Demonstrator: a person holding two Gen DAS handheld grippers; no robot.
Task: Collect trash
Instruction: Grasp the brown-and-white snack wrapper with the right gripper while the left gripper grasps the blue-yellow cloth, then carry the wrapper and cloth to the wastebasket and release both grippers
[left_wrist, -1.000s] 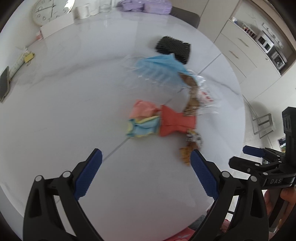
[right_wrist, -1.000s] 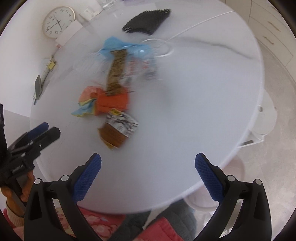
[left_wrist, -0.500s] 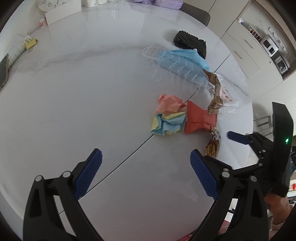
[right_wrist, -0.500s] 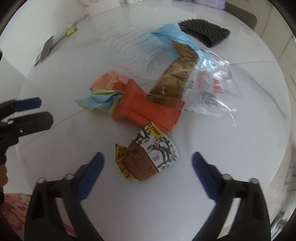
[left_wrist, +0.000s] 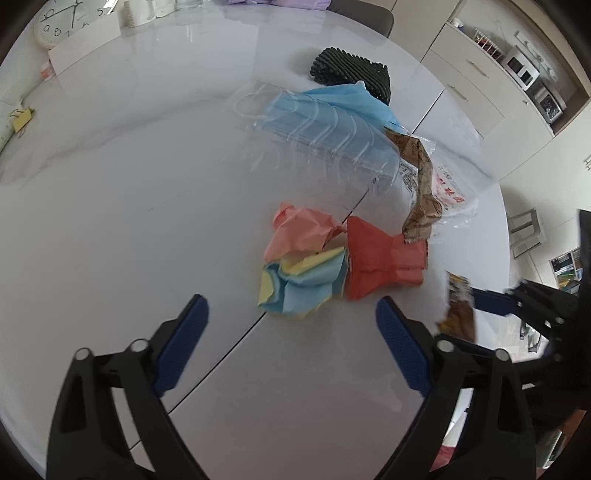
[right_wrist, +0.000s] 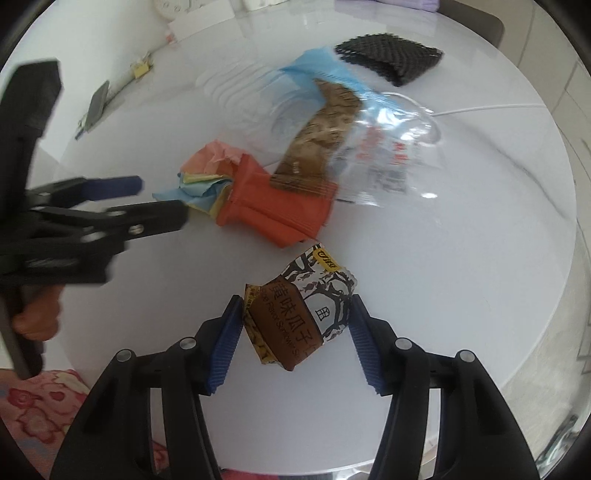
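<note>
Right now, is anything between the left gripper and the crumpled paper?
Nothing visible. The left gripper, jaws open and just narrowing, has bare table up to the crumpled paper. The red wrapper touches the paper's right side, not in front.

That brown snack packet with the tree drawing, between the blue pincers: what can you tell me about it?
The snack packet is a small crumpled foil-like wrapper, brown with a white panel bearing a black tree drawing, a little yellow label at its top and printed lettering across the brown part. It looks empty and flattened, and sits tilted on the white table, apart from the orange wrapper behind it. The right gripper has just been closing around it; both blue pads now meet its sides.
</note>
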